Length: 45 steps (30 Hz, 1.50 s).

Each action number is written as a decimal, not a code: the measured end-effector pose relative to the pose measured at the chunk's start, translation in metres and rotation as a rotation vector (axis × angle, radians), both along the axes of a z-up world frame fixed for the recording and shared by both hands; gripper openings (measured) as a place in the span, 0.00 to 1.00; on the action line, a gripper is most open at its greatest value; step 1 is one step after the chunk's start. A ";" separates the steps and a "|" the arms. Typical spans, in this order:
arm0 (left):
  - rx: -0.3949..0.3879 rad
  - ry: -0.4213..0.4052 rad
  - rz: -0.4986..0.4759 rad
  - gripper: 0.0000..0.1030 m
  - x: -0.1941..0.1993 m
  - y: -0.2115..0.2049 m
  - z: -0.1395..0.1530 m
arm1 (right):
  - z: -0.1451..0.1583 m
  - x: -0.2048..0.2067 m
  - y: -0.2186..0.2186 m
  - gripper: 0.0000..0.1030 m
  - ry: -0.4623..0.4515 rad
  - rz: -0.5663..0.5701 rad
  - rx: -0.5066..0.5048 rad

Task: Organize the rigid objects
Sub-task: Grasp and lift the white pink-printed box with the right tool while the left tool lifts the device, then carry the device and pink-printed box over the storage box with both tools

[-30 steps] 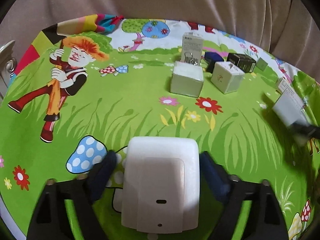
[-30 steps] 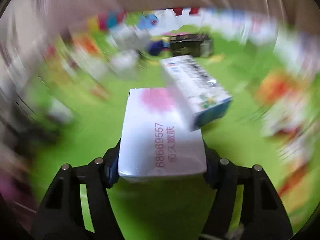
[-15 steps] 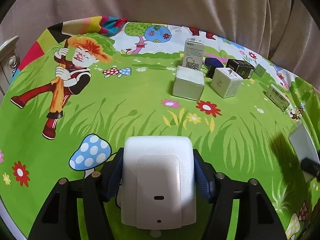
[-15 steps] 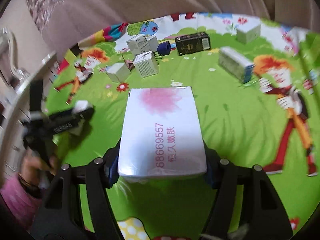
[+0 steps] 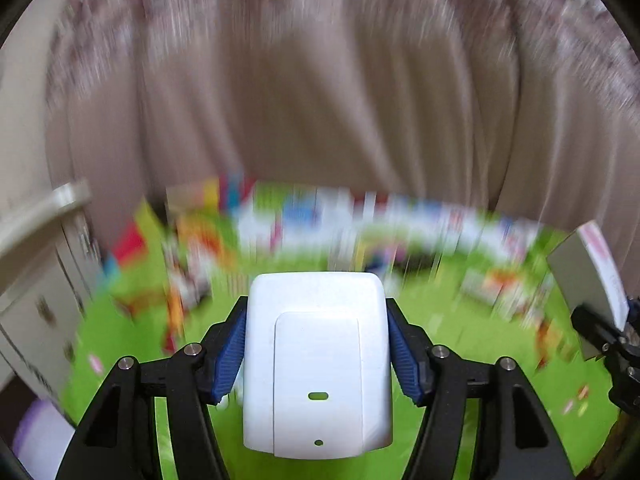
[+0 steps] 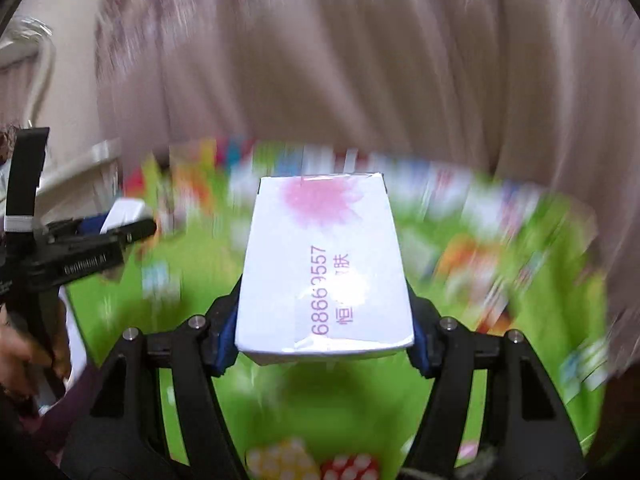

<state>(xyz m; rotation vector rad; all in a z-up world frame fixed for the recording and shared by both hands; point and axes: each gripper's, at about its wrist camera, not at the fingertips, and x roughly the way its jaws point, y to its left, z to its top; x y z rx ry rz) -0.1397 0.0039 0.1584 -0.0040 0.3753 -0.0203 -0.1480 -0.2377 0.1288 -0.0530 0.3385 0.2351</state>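
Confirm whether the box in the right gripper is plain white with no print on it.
No: the white box clamped in the right gripper carries a pink flower splash and a line of pink digits and characters on its top face.

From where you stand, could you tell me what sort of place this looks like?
Probably a room in a home, likely a bedroom or living room. A beige draped curtain hangs behind, a bright green cartoon-print cloth covers the work surface, and cream panelled furniture stands at the left edge.

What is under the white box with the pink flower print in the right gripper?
Below the white box with the pink flower print, only green patterned cloth shows, blurred. The box's underside is hidden.
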 end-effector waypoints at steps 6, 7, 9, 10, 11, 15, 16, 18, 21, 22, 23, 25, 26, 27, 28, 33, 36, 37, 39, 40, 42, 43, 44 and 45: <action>0.038 -0.394 0.007 0.62 -0.078 -0.020 0.075 | 0.069 -0.098 0.009 0.68 -0.514 -0.102 -0.048; 0.039 -0.423 0.004 0.62 -0.086 -0.021 0.081 | 0.074 -0.106 0.010 0.68 -0.550 -0.109 -0.053; 0.040 -0.449 -0.006 0.62 -0.098 -0.024 0.089 | 0.082 -0.119 0.012 0.68 -0.595 -0.115 -0.061; 0.038 -0.450 -0.012 0.62 -0.101 -0.024 0.091 | 0.084 -0.124 0.013 0.68 -0.605 -0.114 -0.061; 0.035 -0.446 -0.015 0.62 -0.103 -0.022 0.092 | 0.086 -0.127 0.013 0.68 -0.609 -0.112 -0.061; 0.029 -0.414 -0.016 0.62 -0.106 -0.018 0.089 | 0.087 -0.123 0.016 0.68 -0.593 -0.100 -0.059; 0.031 -0.405 -0.015 0.62 -0.106 -0.019 0.086 | 0.086 -0.121 0.017 0.68 -0.583 -0.095 -0.062; 0.033 -0.375 -0.015 0.62 -0.105 -0.015 0.080 | 0.084 -0.122 0.020 0.68 -0.567 -0.081 -0.066; 0.024 -0.324 -0.006 0.62 -0.107 -0.008 0.069 | 0.082 -0.121 0.026 0.68 -0.537 -0.050 -0.062; 0.020 -0.307 0.001 0.62 -0.107 -0.003 0.065 | 0.081 -0.121 0.027 0.68 -0.530 -0.040 -0.061; 0.019 -0.293 0.010 0.62 -0.107 0.001 0.061 | 0.080 -0.121 0.029 0.68 -0.526 -0.032 -0.061; 0.018 -0.273 0.031 0.62 -0.109 0.010 0.055 | 0.079 -0.122 0.036 0.68 -0.518 -0.009 -0.070; 0.017 -0.265 0.042 0.62 -0.111 0.014 0.053 | 0.078 -0.123 0.040 0.68 -0.516 0.003 -0.074; 0.017 -0.252 0.054 0.62 -0.112 0.020 0.051 | 0.077 -0.123 0.044 0.68 -0.511 0.020 -0.079; 0.017 -0.241 0.065 0.62 -0.113 0.025 0.048 | 0.076 -0.123 0.048 0.68 -0.505 0.034 -0.080; 0.013 -0.186 0.142 0.62 -0.125 0.057 0.037 | 0.076 -0.122 0.071 0.68 -0.458 0.135 -0.085; 0.010 -0.157 0.182 0.62 -0.132 0.074 0.032 | 0.074 -0.120 0.090 0.68 -0.422 0.212 -0.092; 0.008 -0.148 0.195 0.62 -0.134 0.079 0.030 | 0.073 -0.120 0.094 0.68 -0.414 0.231 -0.093; 0.000 -0.129 0.217 0.62 -0.139 0.091 0.026 | 0.071 -0.120 0.106 0.68 -0.389 0.282 -0.095; 0.001 -0.120 0.233 0.62 -0.142 0.097 0.024 | 0.070 -0.120 0.113 0.68 -0.374 0.310 -0.096; -0.001 -0.107 0.256 0.62 -0.147 0.106 0.020 | 0.068 -0.120 0.124 0.68 -0.352 0.354 -0.097; -0.002 -0.096 0.271 0.62 -0.150 0.112 0.017 | 0.068 -0.120 0.131 0.68 -0.335 0.384 -0.098; -0.005 -0.089 0.280 0.62 -0.151 0.116 0.015 | 0.068 -0.120 0.135 0.68 -0.324 0.400 -0.098; -0.008 -0.081 0.292 0.62 -0.154 0.122 0.013 | 0.067 -0.119 0.142 0.68 -0.307 0.426 -0.099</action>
